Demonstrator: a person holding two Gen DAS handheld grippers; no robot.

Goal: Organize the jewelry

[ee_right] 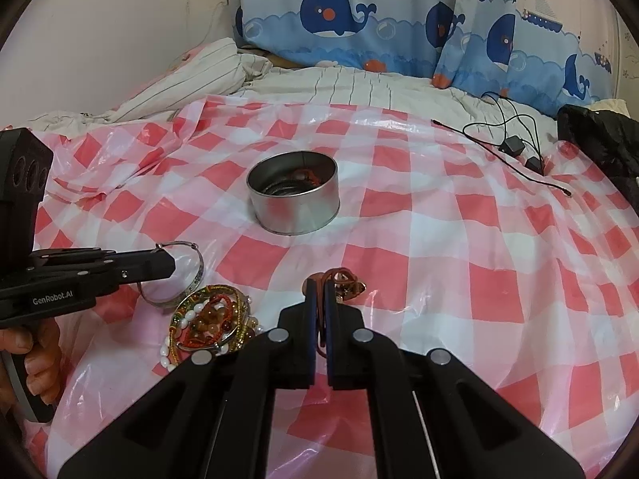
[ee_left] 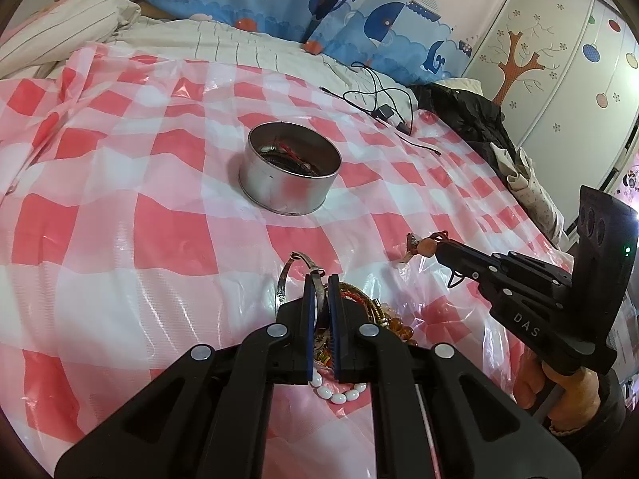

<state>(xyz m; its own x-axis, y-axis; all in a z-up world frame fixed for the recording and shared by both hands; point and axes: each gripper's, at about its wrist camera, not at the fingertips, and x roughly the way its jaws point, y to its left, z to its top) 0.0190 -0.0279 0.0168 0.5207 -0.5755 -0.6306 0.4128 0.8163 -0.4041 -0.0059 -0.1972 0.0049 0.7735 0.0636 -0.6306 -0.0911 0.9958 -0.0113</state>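
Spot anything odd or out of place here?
Nothing damaged. A tangled pile of bracelets lies loose on the checkered sheet, outside the tin. Black cables sprawl across the sheet's far corner.

tin (ee_left: pixel 287 195): you can't tell which dark pieces lie inside, wall hides most | jewelry pile (ee_left: pixel 383 311): your left gripper (ee_left: pixel 321 283) covers part of it | red cord (ee_right: pixel 319 319): partly hidden between your right gripper (ee_right: pixel 318 291) fingers | your hand (ee_right: pixel 36 359): cut off by the edge
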